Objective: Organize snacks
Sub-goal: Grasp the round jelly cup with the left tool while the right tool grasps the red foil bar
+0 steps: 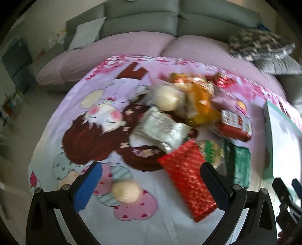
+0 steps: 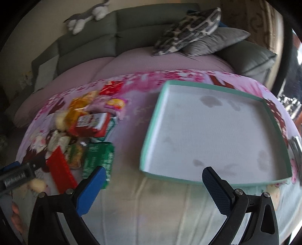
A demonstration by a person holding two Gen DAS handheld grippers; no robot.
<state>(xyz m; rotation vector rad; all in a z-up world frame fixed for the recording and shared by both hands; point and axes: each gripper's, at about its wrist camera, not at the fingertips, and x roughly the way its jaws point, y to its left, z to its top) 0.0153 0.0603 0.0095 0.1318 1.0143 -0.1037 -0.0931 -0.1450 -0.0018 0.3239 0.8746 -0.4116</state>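
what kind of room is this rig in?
Most likely a home living room. A grey sofa with cushions and a plush toy sits behind a table under a cartoon-print cloth, with snacks piled beside a teal tray.

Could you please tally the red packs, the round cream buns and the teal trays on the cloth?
Red packs: 3
Round cream buns: 2
Teal tray: 1
Total: 6
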